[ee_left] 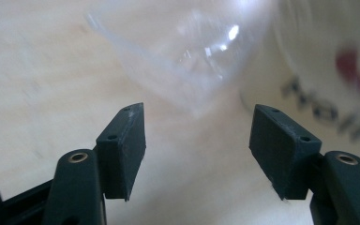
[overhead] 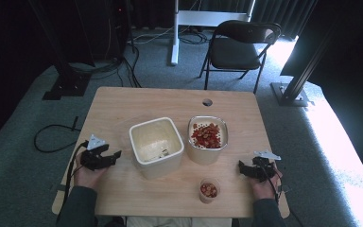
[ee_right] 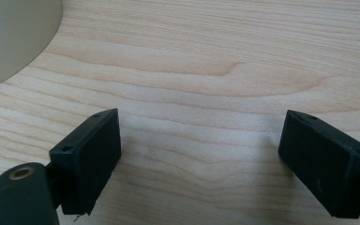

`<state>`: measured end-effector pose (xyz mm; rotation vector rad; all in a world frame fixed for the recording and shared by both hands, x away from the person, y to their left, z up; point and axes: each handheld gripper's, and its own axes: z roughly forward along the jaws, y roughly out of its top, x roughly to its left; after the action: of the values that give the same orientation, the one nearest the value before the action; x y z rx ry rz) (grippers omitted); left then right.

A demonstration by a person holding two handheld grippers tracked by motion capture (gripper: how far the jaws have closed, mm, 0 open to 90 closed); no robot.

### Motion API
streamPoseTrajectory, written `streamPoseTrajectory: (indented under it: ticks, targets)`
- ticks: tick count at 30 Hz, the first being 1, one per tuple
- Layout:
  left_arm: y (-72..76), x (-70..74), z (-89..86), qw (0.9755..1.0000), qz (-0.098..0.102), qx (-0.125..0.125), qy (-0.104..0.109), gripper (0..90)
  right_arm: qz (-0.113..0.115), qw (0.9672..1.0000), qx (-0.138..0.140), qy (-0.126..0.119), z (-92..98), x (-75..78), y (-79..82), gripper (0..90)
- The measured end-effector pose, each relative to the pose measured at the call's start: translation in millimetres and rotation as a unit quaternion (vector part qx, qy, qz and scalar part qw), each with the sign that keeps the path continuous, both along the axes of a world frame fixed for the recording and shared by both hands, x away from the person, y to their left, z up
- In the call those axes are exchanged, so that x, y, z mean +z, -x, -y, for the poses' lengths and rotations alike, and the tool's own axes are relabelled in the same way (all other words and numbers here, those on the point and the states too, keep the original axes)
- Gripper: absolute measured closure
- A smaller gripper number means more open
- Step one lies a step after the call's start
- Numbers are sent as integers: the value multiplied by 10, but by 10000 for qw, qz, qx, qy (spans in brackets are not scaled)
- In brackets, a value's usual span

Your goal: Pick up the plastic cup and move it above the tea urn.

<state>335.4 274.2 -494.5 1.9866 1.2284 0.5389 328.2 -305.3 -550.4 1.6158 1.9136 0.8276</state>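
Observation:
A cream square tub (overhead: 157, 146) stands mid-table, almost empty apart from a small dark bit inside. Right of it a rounded tub (overhead: 208, 138) holds red pieces, and a small clear cup (overhead: 209, 190) with a few red pieces sits near the front edge. My left gripper (overhead: 115, 155) rests on the table left of the cream tub, open and empty. In the left gripper view the gripper (ee_left: 198, 115) faces a blurred clear plastic thing (ee_left: 187, 56) and a white wall with lettering (ee_left: 328, 79). My right gripper (overhead: 241, 167) lies at the front right, open (ee_right: 200, 119) over bare wood, with a tub's wall (ee_right: 14, 37) at the upper left.
The wooden table (overhead: 123, 106) has a cable hole (overhead: 207, 102) near its far edge. Behind it stand a black folding chair (overhead: 238, 47) and a white desk leg (overhead: 175, 33). Black stands and cables lie on the carpet at the left (overhead: 66, 80) and right (overhead: 293, 90).

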Motion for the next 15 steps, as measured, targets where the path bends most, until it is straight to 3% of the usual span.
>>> streamPoseTrajectory:
  ticks: [3, 4, 7, 10, 11, 12, 14, 15]
  targets:
    - [-138, 157, -2, 9996, 187, 190, 16, 359, -1, 10000, 0, 1, 0, 0, 0, 128]
    - [-272, 228, -7, 9991, 241, 346, 37, 356, 3, 10000, 2, 3, 1, 0, 0, 128]
    - [-387, 241, -8, 9986, 195, 477, 132, 349, 2, 10000, 3, 3, 1, 0, 0, 128]
    - [-653, 147, 28, 9976, -63, 674, 123, 353, 1, 10000, 1, 2, 1, 0, -1, 128]
    - [-653, 147, 28, 9976, -63, 674, 123, 362, 1, 10000, 1, 2, 1, 0, -1, 128]
    - [-767, 61, 47, 9966, -268, 775, 91, 370, 2, 10000, 3, 3, 1, 0, 0, 128]
    - [-814, 20, 55, 9957, -361, 847, 48, 394, -1, 10000, 1, 1, 0, 0, 0, 128]
    - [-877, -47, 59, 9945, -489, 925, -18, 487, -2, 10000, 0, 0, 0, 0, 0, 128]
